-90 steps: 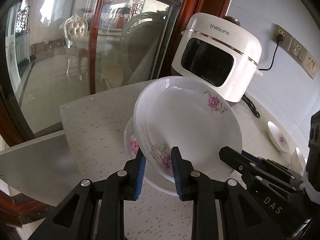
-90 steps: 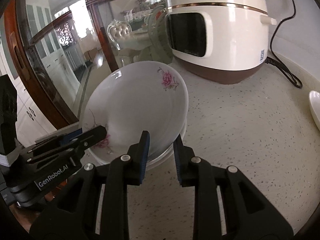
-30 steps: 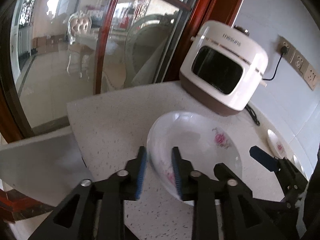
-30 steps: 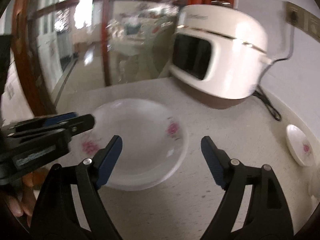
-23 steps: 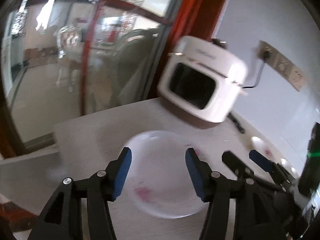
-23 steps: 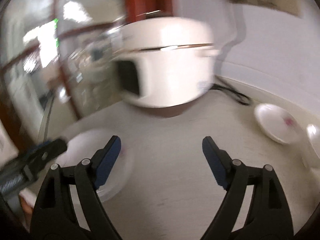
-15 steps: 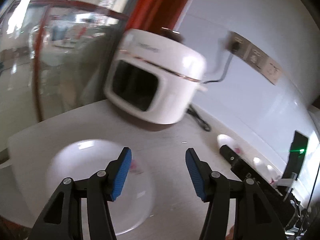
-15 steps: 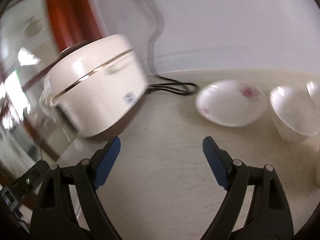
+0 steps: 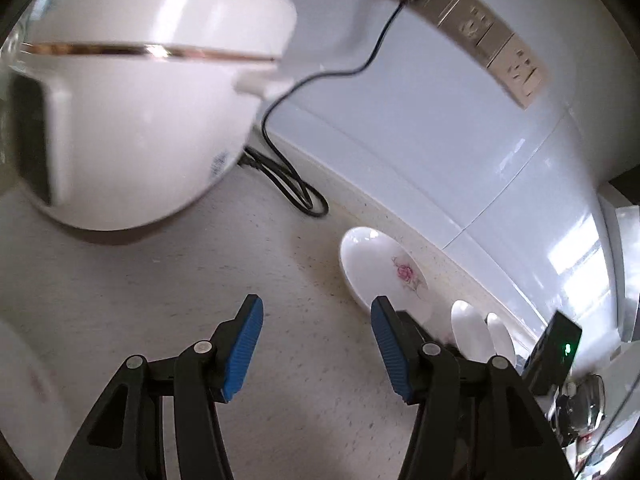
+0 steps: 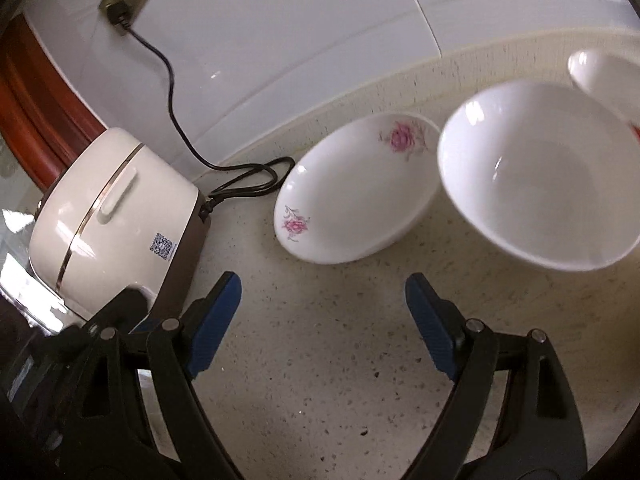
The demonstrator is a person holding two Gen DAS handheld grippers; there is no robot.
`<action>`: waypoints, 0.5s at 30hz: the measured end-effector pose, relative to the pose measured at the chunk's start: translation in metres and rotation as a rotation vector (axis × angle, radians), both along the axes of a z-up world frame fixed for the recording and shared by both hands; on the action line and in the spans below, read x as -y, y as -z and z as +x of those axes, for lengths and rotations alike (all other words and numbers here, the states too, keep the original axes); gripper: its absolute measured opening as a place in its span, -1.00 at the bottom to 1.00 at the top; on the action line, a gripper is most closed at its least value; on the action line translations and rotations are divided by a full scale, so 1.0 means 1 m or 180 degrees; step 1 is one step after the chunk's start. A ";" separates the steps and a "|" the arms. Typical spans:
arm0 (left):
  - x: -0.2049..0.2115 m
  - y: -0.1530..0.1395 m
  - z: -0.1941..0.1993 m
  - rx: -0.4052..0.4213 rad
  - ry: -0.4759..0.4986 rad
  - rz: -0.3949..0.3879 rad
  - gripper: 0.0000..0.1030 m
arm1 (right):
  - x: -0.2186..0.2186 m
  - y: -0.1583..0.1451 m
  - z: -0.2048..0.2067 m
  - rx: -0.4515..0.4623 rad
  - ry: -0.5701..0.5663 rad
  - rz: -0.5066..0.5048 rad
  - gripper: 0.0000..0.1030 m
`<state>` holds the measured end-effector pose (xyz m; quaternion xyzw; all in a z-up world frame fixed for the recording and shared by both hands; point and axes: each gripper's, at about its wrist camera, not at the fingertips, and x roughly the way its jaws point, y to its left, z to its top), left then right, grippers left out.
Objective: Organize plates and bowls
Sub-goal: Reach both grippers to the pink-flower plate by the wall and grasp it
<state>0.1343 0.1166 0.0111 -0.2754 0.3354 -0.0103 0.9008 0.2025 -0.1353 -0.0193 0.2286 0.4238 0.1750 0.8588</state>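
Both claws, left claw (image 9: 316, 344) and right claw (image 10: 322, 322), gape wide, holding nothing.

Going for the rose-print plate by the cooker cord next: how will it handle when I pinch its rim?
The rose-print plate looks glazed and glossy, so probably slippery between the pads. It looks ceramic: stiff but chippable, and the white bowl sits close by. Its shallow, sloped rim may tilt when pinched from one side.

home kitchen | speckled countertop (image 10: 340, 360) | plugged-in rice cooker (image 10: 112, 216) | wall sockets (image 9: 488, 36) | tiled backsplash (image 10: 304, 32)
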 end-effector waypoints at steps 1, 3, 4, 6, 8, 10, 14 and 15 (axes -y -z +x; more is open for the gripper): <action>0.002 0.002 0.006 -0.0020 0.0027 -0.0027 0.11 | 0.001 0.001 0.002 -0.0006 0.0012 0.0042 0.67; 0.003 0.009 0.022 -0.0092 0.0081 -0.0088 0.11 | 0.000 0.003 0.007 -0.0004 0.0023 0.0021 0.68; 0.005 0.012 0.026 -0.0121 0.0099 -0.0107 0.11 | -0.001 0.003 0.010 -0.0025 0.0024 -0.0037 0.70; 0.005 0.020 0.040 -0.0193 0.0136 -0.0170 0.11 | 0.001 0.005 0.013 -0.0087 0.0055 -0.0017 0.71; 0.007 0.027 0.054 -0.0231 0.0157 -0.0269 0.11 | 0.006 0.005 0.014 -0.0129 0.0117 0.0110 0.75; 0.011 0.031 0.064 -0.0232 0.0203 -0.0352 0.11 | 0.009 0.006 0.015 -0.0144 0.0154 0.0171 0.79; 0.012 0.042 0.078 -0.0282 0.0224 -0.0489 0.11 | 0.019 0.009 0.016 -0.0155 0.0257 0.0396 0.79; 0.011 0.046 0.080 -0.0298 0.0224 -0.0542 0.11 | 0.020 0.010 0.017 -0.0152 0.0291 0.0443 0.79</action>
